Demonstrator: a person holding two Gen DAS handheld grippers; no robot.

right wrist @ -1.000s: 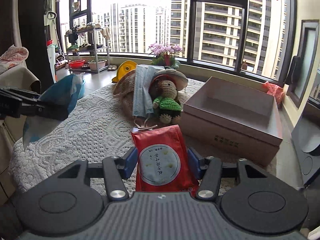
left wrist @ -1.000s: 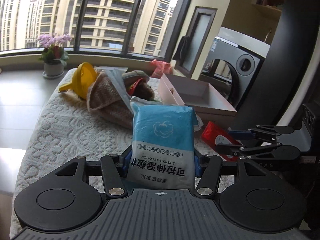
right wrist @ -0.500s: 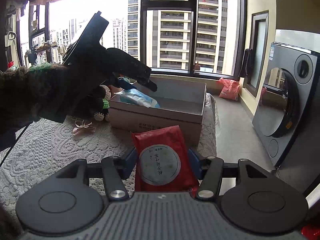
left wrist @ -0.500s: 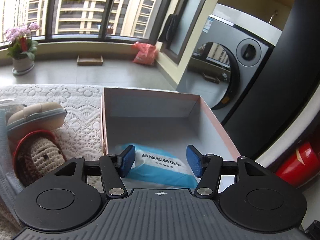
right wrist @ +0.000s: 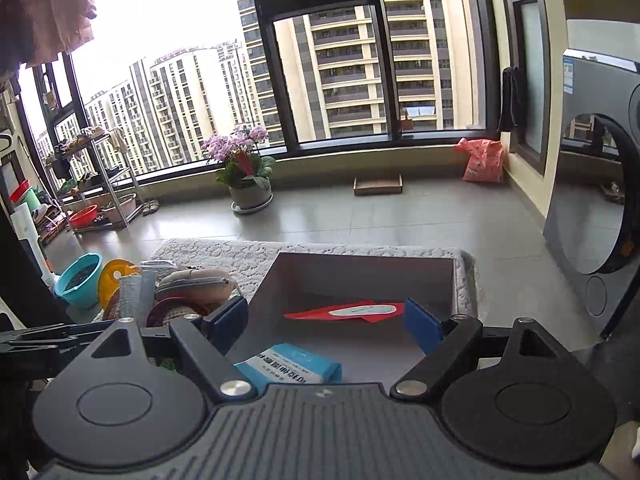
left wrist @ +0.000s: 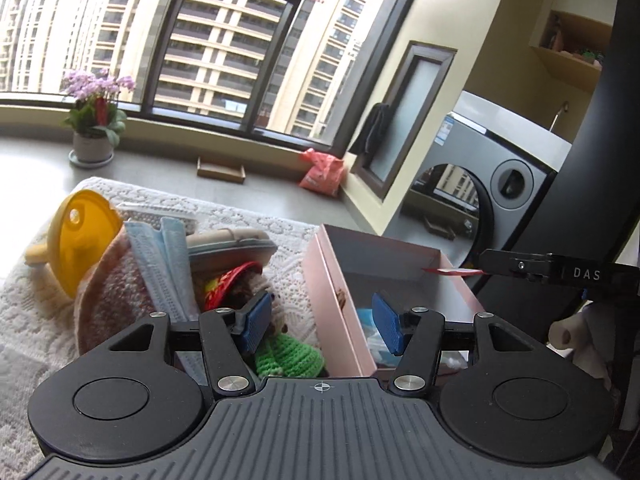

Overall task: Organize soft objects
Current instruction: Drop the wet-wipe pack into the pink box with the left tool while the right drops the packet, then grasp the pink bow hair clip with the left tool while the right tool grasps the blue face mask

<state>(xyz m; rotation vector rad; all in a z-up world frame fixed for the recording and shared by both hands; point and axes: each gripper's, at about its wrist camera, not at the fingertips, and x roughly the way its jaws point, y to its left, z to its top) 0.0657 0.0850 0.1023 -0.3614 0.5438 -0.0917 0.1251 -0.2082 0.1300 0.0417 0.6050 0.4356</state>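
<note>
The pink box stands on the lace-covered table. In it lie the blue wipes pack and the red tissue pack. My right gripper is open and empty above the box. My left gripper is open and empty, over the box's left wall and the crocheted doll. Left of the box lie a face mask, a knitted cloth and a padded pouch.
A yellow funnel-like cup sits at the table's far left. A washing machine stands right of the table. A flower pot and a teal bucket are on the floor.
The right gripper has opened and let the red pack fall into the box. The left gripper, which let go of the blue pack earlier, has pulled back toward the doll.
</note>
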